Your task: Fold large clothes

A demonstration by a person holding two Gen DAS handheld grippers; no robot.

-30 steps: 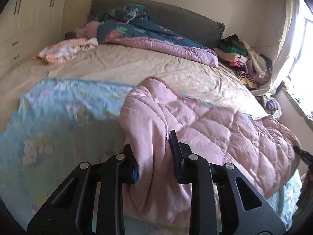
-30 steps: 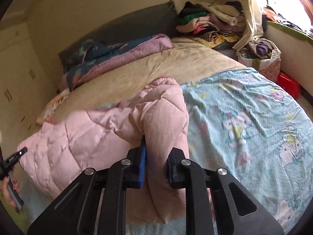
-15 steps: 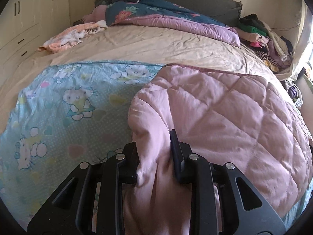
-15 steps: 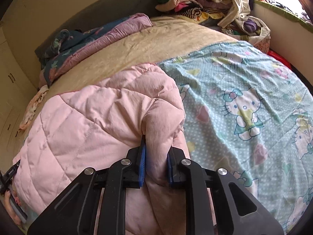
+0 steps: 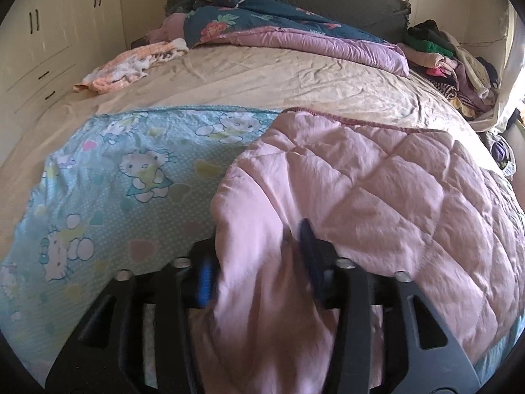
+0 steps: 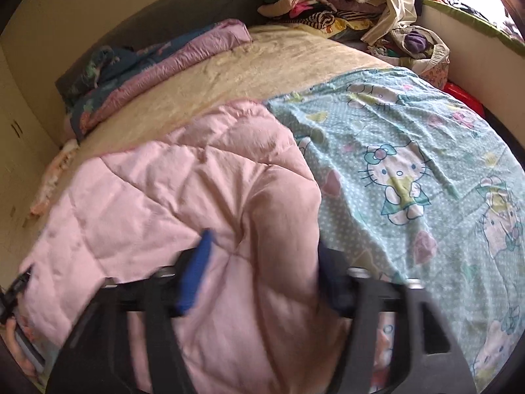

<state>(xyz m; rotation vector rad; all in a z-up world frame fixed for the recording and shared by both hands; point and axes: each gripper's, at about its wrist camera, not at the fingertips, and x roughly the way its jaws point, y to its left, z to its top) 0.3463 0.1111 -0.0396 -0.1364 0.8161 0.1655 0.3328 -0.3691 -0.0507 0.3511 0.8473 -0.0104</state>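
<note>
Both grippers, left gripper (image 5: 257, 262) and right gripper (image 6: 262, 272), are black (blue pads, silver screws).

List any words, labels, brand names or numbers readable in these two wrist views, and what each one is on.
None can be read.
The blue cartoon-cat sheet carries only pictures, hearts and dots, no lettering.
The pink quilt, the floral comforter and the clothes pile show no legible tags or print.
The wardrobe is unmarked.
The patterned bag by the window is too small and blurred to tell.
</note>
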